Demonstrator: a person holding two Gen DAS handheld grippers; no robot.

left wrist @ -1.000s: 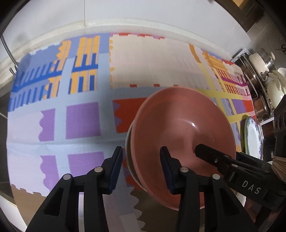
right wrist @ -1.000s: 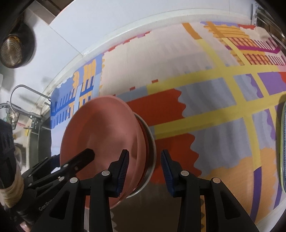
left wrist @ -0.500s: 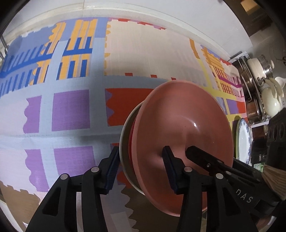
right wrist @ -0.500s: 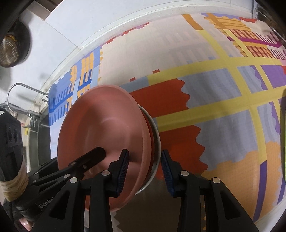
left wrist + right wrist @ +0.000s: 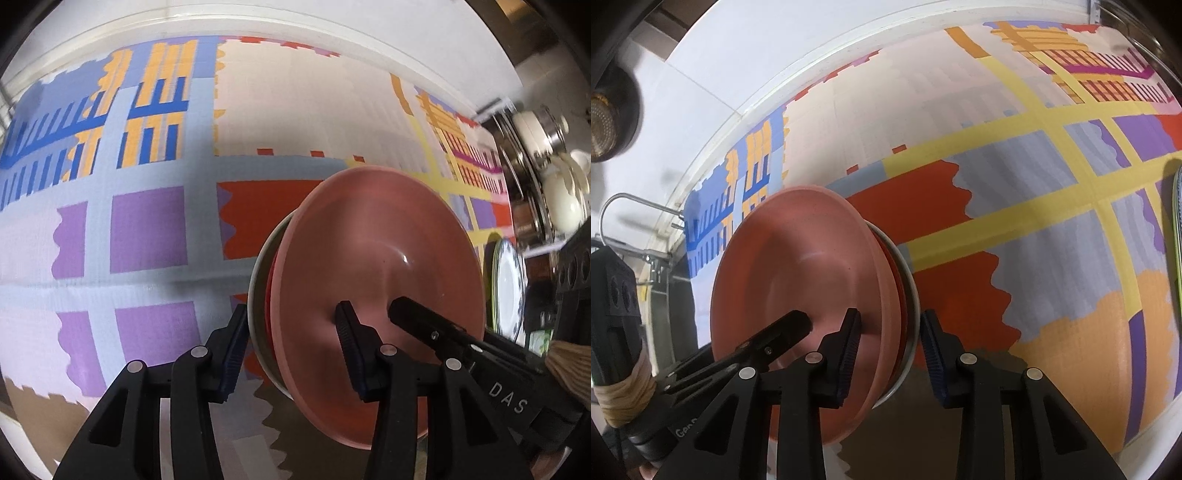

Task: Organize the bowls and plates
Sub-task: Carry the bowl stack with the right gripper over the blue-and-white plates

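Note:
A stack of bowls stands on the patterned cloth: a pink bowl (image 5: 388, 240) on top, a red bowl (image 5: 274, 280) under it, a white bowl (image 5: 258, 266) at the bottom. My left gripper (image 5: 290, 343) straddles the stack's rim. One pad is inside the pink bowl, the other against the white bowl's outside. My right gripper (image 5: 888, 339) straddles the opposite rim and its jaws are closing. Its inner pad lies on the pink bowl (image 5: 798, 251). A thin gap stays between its outer pad and the white bowl (image 5: 912, 280).
A blue-patterned plate (image 5: 509, 288) lies to the right of the stack, showing as a green-edged plate rim (image 5: 1176, 229) in the right wrist view. Pots and white kettles (image 5: 554, 184) crowd the right end. A metal rack (image 5: 628, 210) stands at the left. White wall behind the cloth.
The left gripper's jaws have spread and its outer pad has come against the white bowl. The right gripper's jaws have narrowed around the rim. The stack now looks more edge-on.

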